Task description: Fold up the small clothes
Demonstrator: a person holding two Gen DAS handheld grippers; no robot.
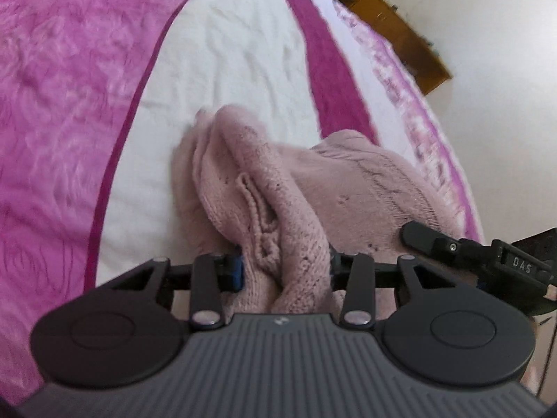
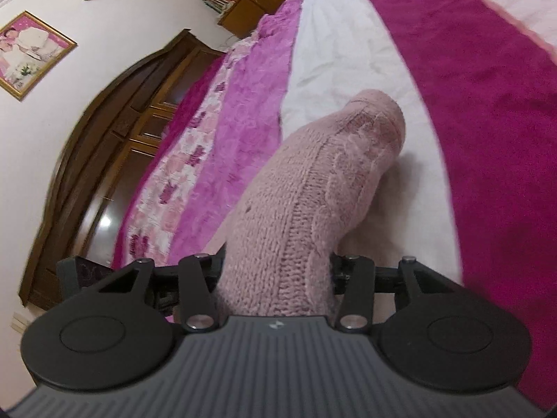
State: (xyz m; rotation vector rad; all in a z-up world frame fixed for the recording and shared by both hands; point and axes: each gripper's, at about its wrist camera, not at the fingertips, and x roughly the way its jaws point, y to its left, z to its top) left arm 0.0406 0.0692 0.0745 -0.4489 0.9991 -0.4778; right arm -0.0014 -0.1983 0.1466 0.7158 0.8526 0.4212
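A small pale pink knitted sweater (image 1: 285, 188) lies bunched on the white stripe of the bed. My left gripper (image 1: 283, 268) is shut on a fold of the pink sweater, which fills the gap between its jaws. My right gripper (image 2: 276, 271) is shut on another part of the same sweater (image 2: 313, 181), which stretches forward from its jaws as a taut cable-knit roll. The right gripper also shows at the right edge of the left wrist view (image 1: 487, 254), close beside the left one.
The bed cover has magenta (image 1: 62, 104) and white (image 1: 226, 52) stripes. A wooden headboard (image 2: 115, 132) and a framed picture (image 2: 31, 52) are at the left in the right wrist view. A wooden shelf (image 1: 393, 24) stands beyond the bed.
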